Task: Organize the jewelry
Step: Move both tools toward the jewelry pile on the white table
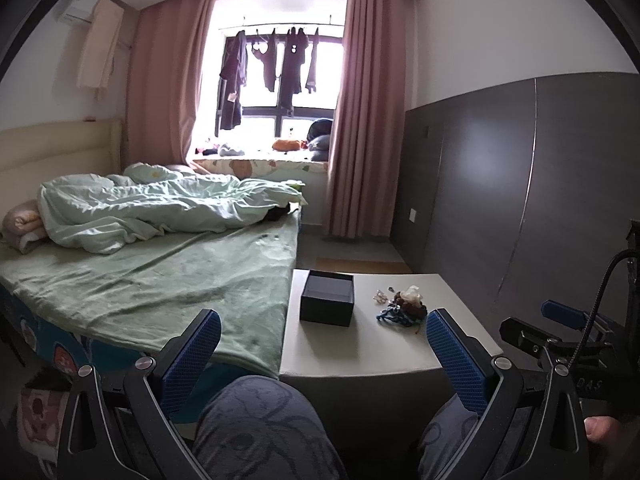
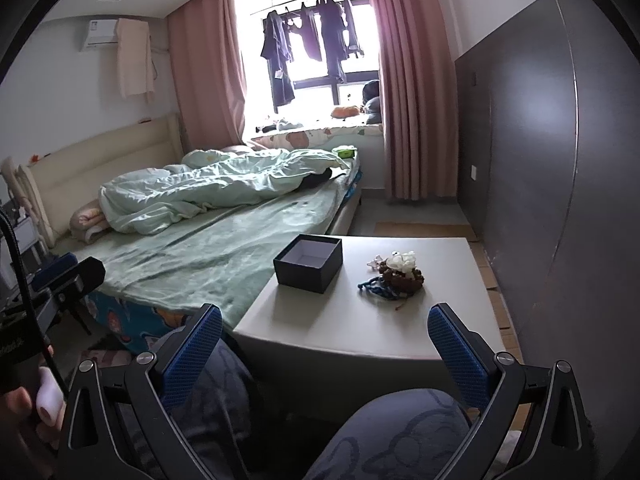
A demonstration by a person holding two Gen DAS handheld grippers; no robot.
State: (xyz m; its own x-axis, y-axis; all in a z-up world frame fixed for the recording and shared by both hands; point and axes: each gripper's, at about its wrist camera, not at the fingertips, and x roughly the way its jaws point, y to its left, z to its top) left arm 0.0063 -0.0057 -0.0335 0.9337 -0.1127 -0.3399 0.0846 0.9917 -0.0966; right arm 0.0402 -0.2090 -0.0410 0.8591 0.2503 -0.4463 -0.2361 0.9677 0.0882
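- Knees (image 2: 384, 432) in patterned trousers are sitting nearest, under both grippers.
- Left gripper (image 1: 324, 354) and right gripper (image 2: 326, 354) are hovering short of the white table (image 2: 340, 320), fingers spread, gripping nothing.
- Jewelry pile (image 2: 396, 276) is lying on the table, right of the open black box (image 2: 308, 266), apart from it.

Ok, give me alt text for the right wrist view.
An open right gripper faces a white table with an empty black box left of a jewelry pile. A bed stands beside it.

box (image 2: 308, 265) left of jewelry pile (image 2: 394, 276), both on table (image 2: 360, 328)
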